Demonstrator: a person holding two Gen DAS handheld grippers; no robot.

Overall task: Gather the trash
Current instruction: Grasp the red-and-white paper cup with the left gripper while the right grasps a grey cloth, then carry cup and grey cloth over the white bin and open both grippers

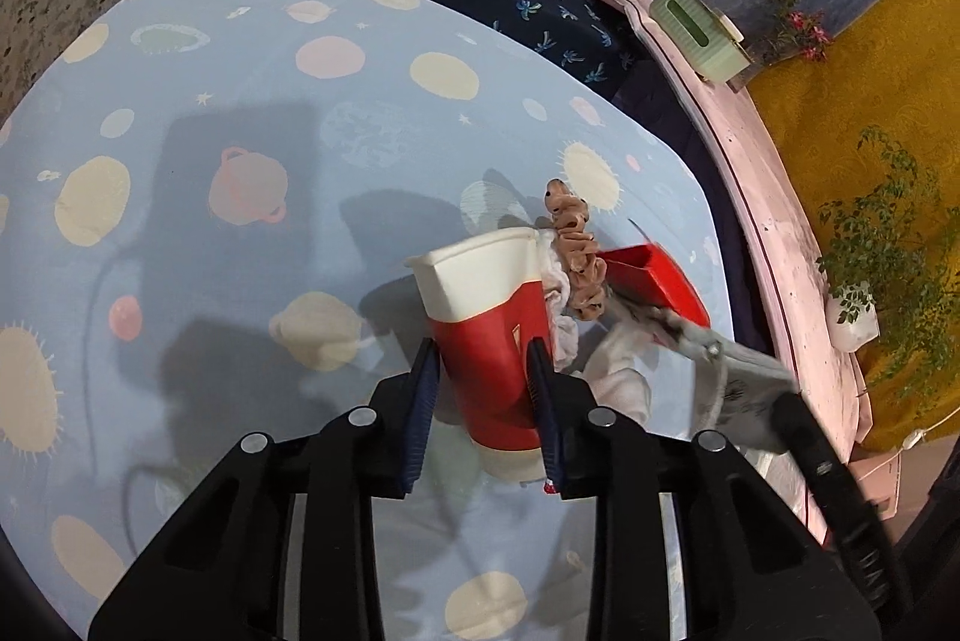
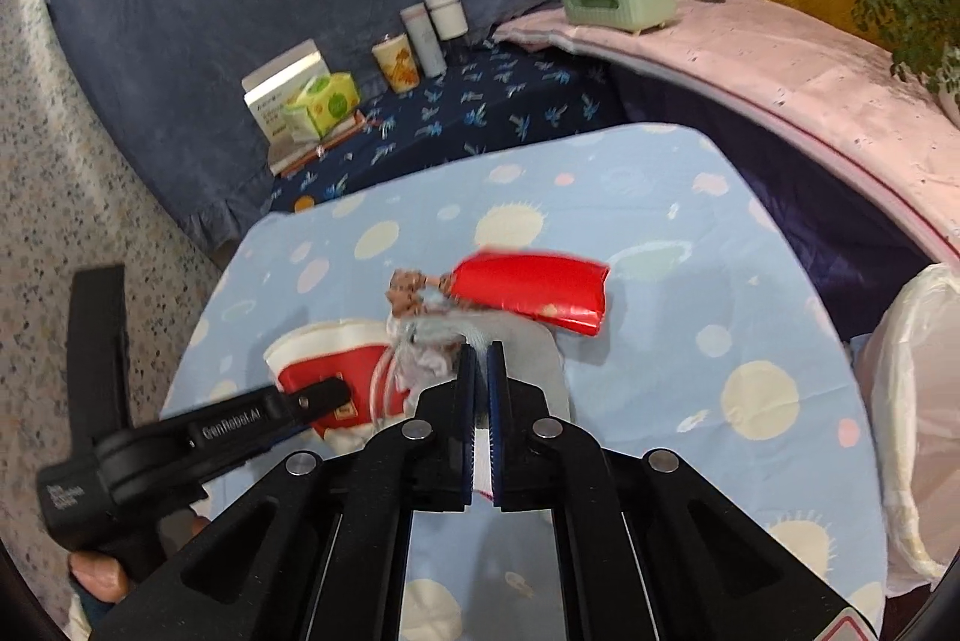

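On the blue planet-print surface [image 1: 252, 59], centre, I see the red-and-white paper cup [image 1: 486, 317] lying tipped over, my left tongs [image 1: 483, 389] clamped on its red body. Just right of it my right tongs [image 2: 478, 383] are pinched together on a white-grey crumpled cloth [image 2: 432, 341]. A tan scrunchie [image 1: 573, 245] and a red flattened box [image 2: 534, 290] lie just beyond. White bag [image 2: 918, 401] at far right edge.
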